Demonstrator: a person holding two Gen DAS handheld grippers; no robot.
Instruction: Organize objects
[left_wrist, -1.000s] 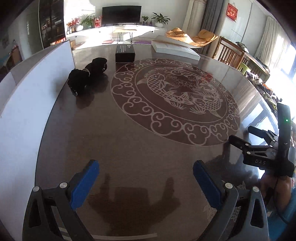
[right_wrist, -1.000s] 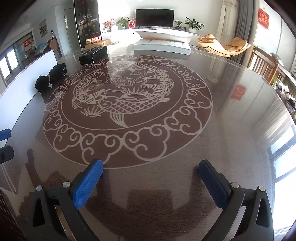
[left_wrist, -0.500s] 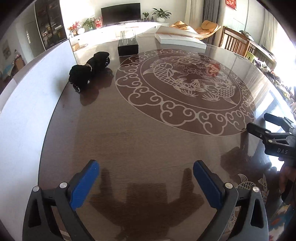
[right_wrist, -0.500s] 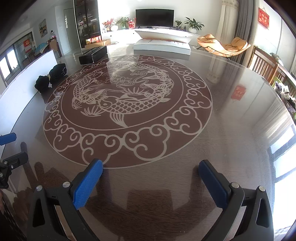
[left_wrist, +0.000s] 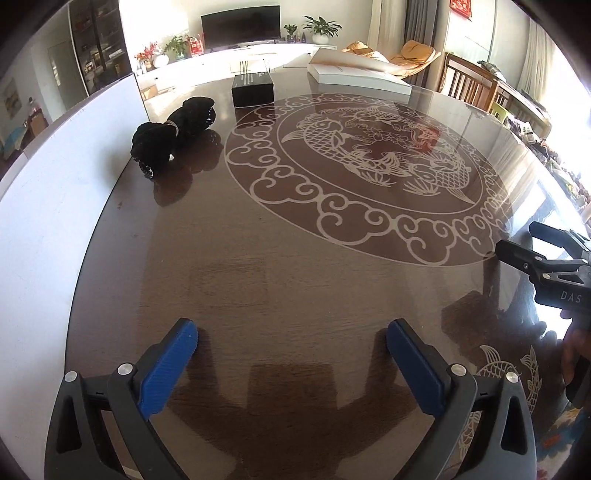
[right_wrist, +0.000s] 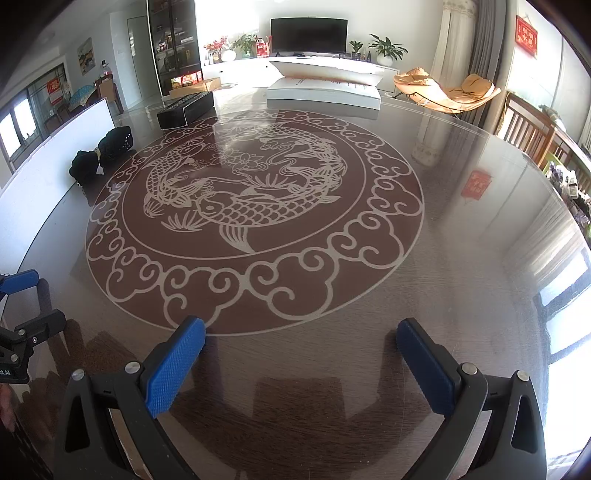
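Black bundle (left_wrist: 173, 134) and black box (left_wrist: 253, 90) sit far-left on glossy fish-patterned round table (left_wrist: 295, 266), living room behind; left gripper (left_wrist: 291, 363) and right gripper (right_wrist: 301, 363) both released, empty.

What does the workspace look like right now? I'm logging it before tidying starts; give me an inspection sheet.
Surface: glossy dark round table, fish inlay.
Job's things: black bundle and black box at the far left; white box at the far edge.
Clutter: nothing seen.
Grippers: left gripper open, empty; right gripper open, empty.
Cables: nothing seen.
Surroundings: white board along the left edge; TV, lounge chair.
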